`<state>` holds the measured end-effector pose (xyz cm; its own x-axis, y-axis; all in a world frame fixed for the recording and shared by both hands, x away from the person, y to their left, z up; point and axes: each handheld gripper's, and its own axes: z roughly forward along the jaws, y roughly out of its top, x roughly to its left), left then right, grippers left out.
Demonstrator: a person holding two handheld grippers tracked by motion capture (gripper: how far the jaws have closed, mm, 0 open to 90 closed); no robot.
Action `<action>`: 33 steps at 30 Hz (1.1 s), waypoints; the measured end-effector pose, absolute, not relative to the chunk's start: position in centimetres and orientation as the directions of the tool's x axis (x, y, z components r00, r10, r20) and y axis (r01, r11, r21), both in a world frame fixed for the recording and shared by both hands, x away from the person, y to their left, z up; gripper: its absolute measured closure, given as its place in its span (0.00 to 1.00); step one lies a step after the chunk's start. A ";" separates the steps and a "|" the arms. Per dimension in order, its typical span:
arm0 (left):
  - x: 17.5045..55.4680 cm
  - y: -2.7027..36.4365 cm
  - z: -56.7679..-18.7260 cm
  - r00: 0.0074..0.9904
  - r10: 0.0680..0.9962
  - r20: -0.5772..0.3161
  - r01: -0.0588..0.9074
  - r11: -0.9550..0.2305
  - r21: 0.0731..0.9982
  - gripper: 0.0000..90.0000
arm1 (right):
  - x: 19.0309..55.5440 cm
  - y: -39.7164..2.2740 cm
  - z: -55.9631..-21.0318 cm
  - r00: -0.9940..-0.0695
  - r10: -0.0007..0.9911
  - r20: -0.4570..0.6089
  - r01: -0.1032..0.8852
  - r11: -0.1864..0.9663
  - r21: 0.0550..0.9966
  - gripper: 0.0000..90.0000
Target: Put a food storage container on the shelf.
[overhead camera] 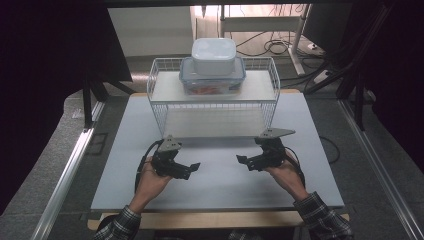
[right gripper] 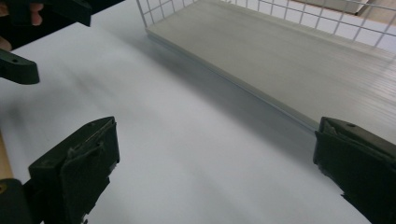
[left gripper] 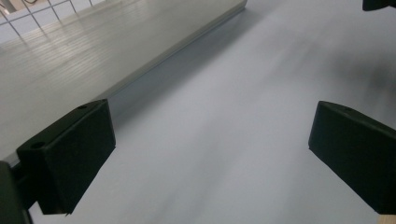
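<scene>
We hold the left tool [overhead camera: 192, 169] low over the pale worktop [overhead camera: 220, 185], its jaws spread wide with nothing between them; in the left gripper view the two black jaws stand far apart over bare surface [left gripper: 224, 140]. Our right tool [overhead camera: 243, 162] sits opposite, also low over the worktop, its jaws just as wide and empty, as the right gripper view shows [right gripper: 215, 163]. The two tools point toward each other across the middle of the worktop and stay apart, with a clear gap between their tips. Our left hand [overhead camera: 150, 181] and right hand [overhead camera: 282, 172] come in from the near edge, both in checked sleeves.

Just beyond the tools stands a white wire rack [overhead camera: 159, 107] with two shelves. Its lower shelf [overhead camera: 212, 122] lies bare and close in front of both tools; its front edge runs across both gripper views. On the upper shelf [overhead camera: 167, 89] sits a clear box with a blue-edged lid [overhead camera: 212, 82], something reddish showing inside it. A smaller white box [overhead camera: 214, 55] is stacked on top of that lid. Both boxes are well apart from the tools, up at the far side of the rack.
</scene>
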<state>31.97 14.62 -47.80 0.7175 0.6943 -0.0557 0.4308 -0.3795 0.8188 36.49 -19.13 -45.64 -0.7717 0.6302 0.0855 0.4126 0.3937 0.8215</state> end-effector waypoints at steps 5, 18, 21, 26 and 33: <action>31.4 15.1 -48.2 0.709 0.704 -0.043 0.432 -0.386 0.815 0.00 | 36.1 -20.0 -46.2 -0.762 0.644 0.072 0.415 0.399 0.817 0.01; 30.1 17.7 -49.5 0.662 0.748 -0.040 0.460 -0.364 0.810 0.00 | 35.1 -22.3 -47.1 -0.739 0.670 0.071 0.431 0.390 0.814 0.01; 29.8 18.3 -49.7 0.647 0.762 -0.033 0.465 -0.360 0.809 0.00 | 34.9 -22.8 -47.3 -0.734 0.675 0.072 0.436 0.387 0.813 0.01; 29.3 19.3 -50.1 0.629 0.777 -0.026 0.473 -0.356 0.806 0.00 | 34.6 -23.6 -47.6 -0.723 0.687 0.066 0.441 0.386 0.810 0.01; 28.8 20.1 -50.8 0.614 0.789 -0.017 0.486 -0.361 0.796 0.00 | 34.2 -25.2 -48.3 -0.699 0.711 0.075 0.465 0.373 0.803 0.01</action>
